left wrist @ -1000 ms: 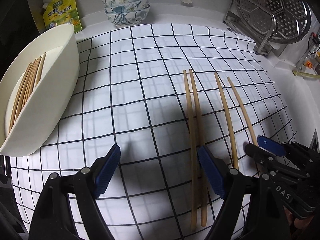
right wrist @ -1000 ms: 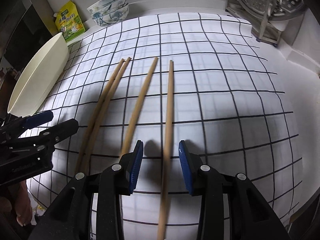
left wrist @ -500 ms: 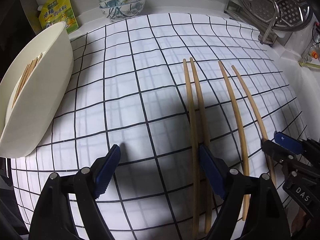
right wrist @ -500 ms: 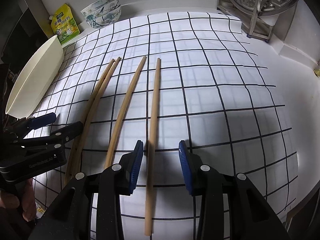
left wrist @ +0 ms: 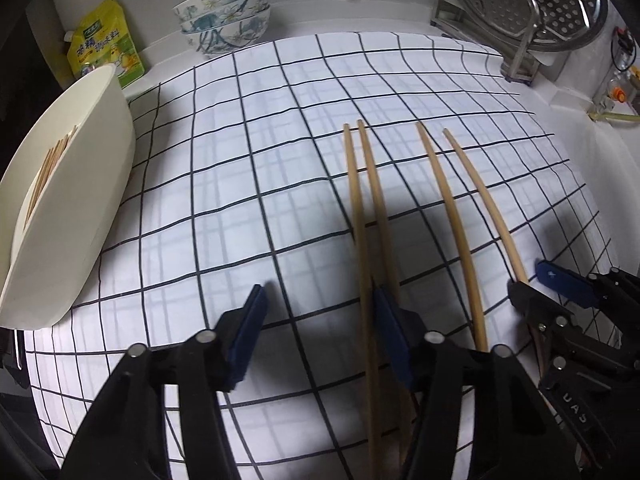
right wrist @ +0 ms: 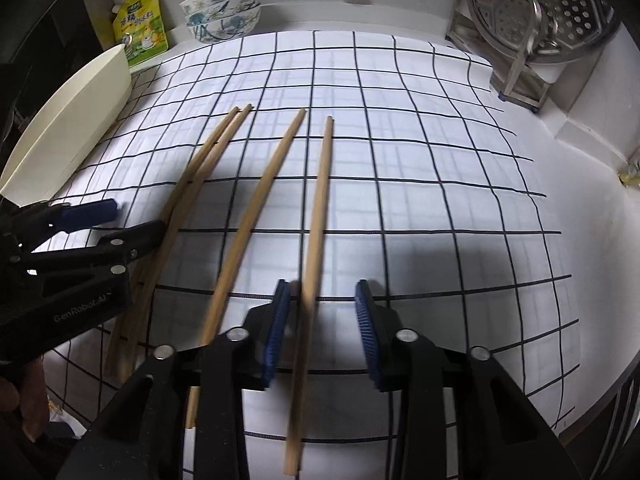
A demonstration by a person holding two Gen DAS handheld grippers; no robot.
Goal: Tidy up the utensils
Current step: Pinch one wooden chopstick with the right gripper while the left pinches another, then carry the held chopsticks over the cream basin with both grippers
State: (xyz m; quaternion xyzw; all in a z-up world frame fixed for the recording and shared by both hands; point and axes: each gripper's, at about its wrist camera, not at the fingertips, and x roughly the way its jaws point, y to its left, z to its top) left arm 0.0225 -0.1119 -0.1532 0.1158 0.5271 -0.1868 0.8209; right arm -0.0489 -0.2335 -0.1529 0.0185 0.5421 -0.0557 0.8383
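Several wooden chopsticks lie lengthwise on the checked cloth (left wrist: 248,168). A touching pair (left wrist: 366,216) lies at my left gripper's right finger; the pair also shows in the right wrist view (right wrist: 188,184). My left gripper (left wrist: 320,328) is open, low over the cloth, with the pair's leftmost stick just inside its right pad. My right gripper (right wrist: 322,326) is open with the rightmost chopstick (right wrist: 316,236) between its pads. Another chopstick (right wrist: 256,208) lies just left of it. A cream oval bowl (left wrist: 76,216) at the left holds several chopsticks (left wrist: 48,168).
Stacked patterned bowls (left wrist: 224,16) and a yellow pouch (left wrist: 104,44) stand at the back. A metal steamer rack (left wrist: 532,12) stands at the back right. The counter edge runs along the right side (right wrist: 600,280).
Both grippers have moved forward and lower along the chopsticks. The right gripper's pads have opened wider around the rightmost chopstick. The left gripper has shifted right toward the pair.
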